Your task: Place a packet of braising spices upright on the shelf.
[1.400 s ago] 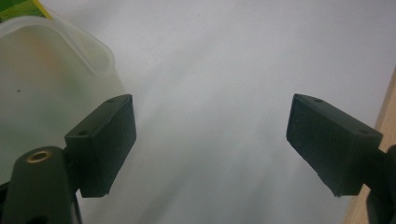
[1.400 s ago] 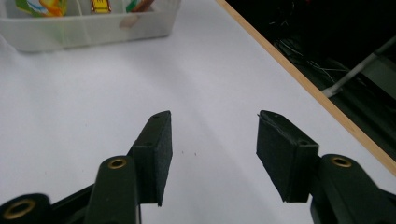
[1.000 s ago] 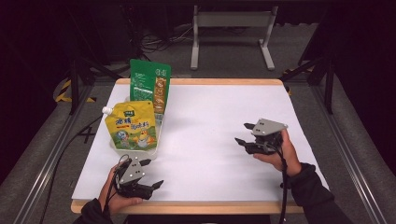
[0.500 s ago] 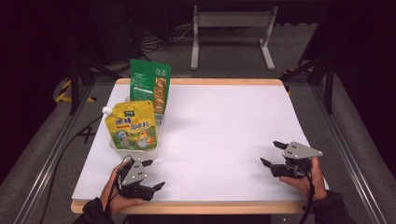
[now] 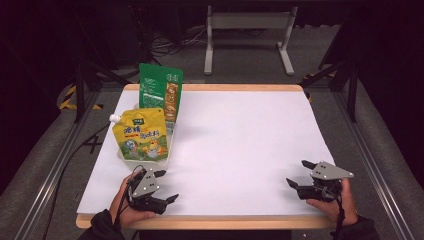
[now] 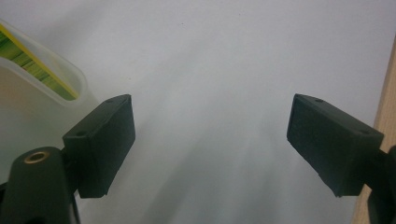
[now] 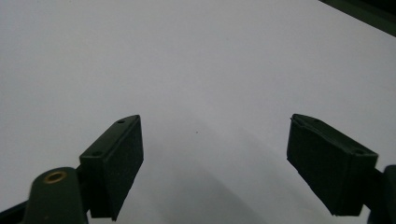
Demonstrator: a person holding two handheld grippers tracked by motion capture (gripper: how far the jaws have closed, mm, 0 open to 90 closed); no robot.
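While both of my hands rest at the near edge of the bench [image 5: 235,145], I hold my left gripper [image 5: 167,186] at about seven o'clock on the white sheet, its jaws spread wide with nothing between them. Just beyond it, toward eleven o'clock, stands the yellow spouted pouch [image 5: 140,136], upright in a clear tray whose rim [image 6: 56,77] shows beside my left jaw in the left gripper view; gripper and pouch are near but apart. Behind the pouch, at roughly eleven o'clock on the bench, the green pouch [image 5: 160,95] stands upright too, touching or just behind the yellow one. At about five o'clock I hold my right gripper [image 5: 300,174], well apart from both pouches, its jaws having just been opening and now standing wide over bare white sheet, nothing between them. Both grippers point toward the middle of the bench.
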